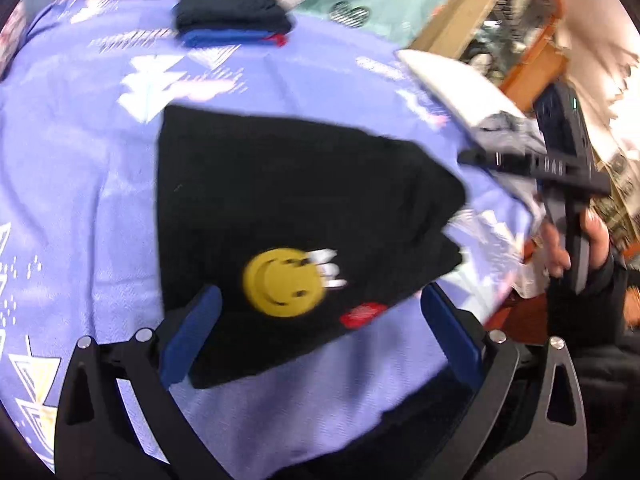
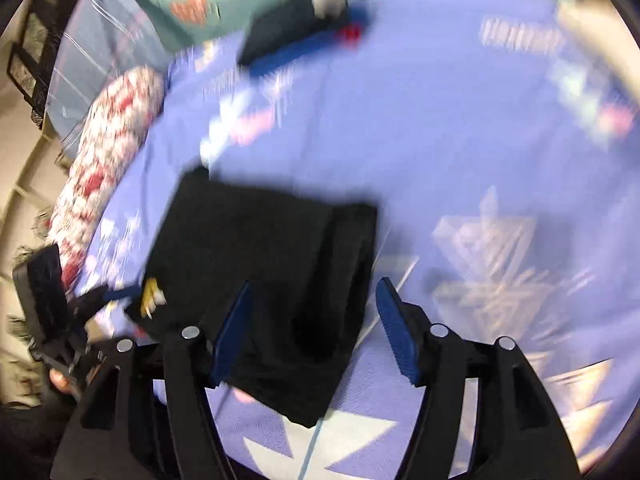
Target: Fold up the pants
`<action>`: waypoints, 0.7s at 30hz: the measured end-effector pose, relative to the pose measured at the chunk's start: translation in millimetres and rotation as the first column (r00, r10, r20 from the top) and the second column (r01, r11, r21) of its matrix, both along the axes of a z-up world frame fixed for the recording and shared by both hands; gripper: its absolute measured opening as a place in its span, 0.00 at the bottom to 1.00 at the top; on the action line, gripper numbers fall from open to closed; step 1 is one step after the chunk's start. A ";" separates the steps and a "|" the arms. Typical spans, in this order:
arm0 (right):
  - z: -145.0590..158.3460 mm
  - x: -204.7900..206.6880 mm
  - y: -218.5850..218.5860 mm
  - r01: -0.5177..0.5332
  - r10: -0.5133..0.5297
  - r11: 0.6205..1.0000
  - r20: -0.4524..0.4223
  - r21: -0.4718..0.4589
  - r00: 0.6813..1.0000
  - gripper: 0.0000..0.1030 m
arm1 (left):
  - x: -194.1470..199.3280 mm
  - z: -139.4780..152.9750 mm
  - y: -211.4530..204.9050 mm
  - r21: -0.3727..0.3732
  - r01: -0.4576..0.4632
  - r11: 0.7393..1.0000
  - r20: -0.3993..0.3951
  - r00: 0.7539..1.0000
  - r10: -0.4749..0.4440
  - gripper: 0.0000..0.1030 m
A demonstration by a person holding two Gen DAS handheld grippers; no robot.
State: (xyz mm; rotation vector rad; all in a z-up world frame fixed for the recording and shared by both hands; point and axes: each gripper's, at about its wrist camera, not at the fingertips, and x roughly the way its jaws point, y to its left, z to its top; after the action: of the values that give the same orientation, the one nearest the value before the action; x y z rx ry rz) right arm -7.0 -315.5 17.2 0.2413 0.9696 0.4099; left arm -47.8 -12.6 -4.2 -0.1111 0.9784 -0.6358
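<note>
pants (image 1: 288, 200), black with a yellow smiley patch (image 1: 284, 282), are seen lying as a compact folded rectangle on the lilac patterned bedspread (image 1: 80, 160). the folding is judged largely done, with only tidying or stacking on the folded pile (image 1: 232, 12) beyond apparently left. left gripper (image 1: 320, 332) and right gripper (image 2: 316, 328) are held wide apart, nothing grasped.

A: What's lying there?

B: Black pants (image 1: 288, 208), folded into a compact block, sitting flat on the purple patterned bedspread (image 1: 80, 160).

A: Any markings showing?

B: A yellow smiley face print (image 1: 284, 282) with white lettering beside it, plus a small red tag (image 1: 362, 314), all near the closest edge.

A: And the right wrist view?

B: Same pants (image 2: 264, 272), blurring, stacked folded layers showing at one end.
</note>
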 end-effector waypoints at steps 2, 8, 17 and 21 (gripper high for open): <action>25.1 -6.6 10.2 -0.055 0.051 0.997 0.080 0.053 0.995 0.71 | -4.3 1.3 -9.6 -0.007 0.053 0.999 0.011 0.999 -0.053 0.98; -30.4 18.5 48.6 -0.143 0.146 0.989 -0.136 0.028 0.980 0.84 | 5.3 -35.9 -11.5 -0.033 0.057 0.998 -0.092 0.994 -0.060 0.98; 46.9 5.6 53.1 -0.104 0.110 0.991 0.063 -0.089 0.992 0.89 | -9.8 -21.2 3.7 -0.034 0.091 0.995 -0.043 0.995 -0.092 0.98; 65.0 47.6 120.6 -0.344 0.342 0.931 0.037 0.120 0.939 0.91 | -6.0 -31.0 0.8 -0.022 0.094 0.995 -0.059 0.994 -0.095 0.98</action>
State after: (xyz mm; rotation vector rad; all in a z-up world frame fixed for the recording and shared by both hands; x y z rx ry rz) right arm 40.5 -195.0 82.2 0.1809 0.9741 0.7949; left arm -53.8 -11.8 -35.1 -0.1020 1.0405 -0.7322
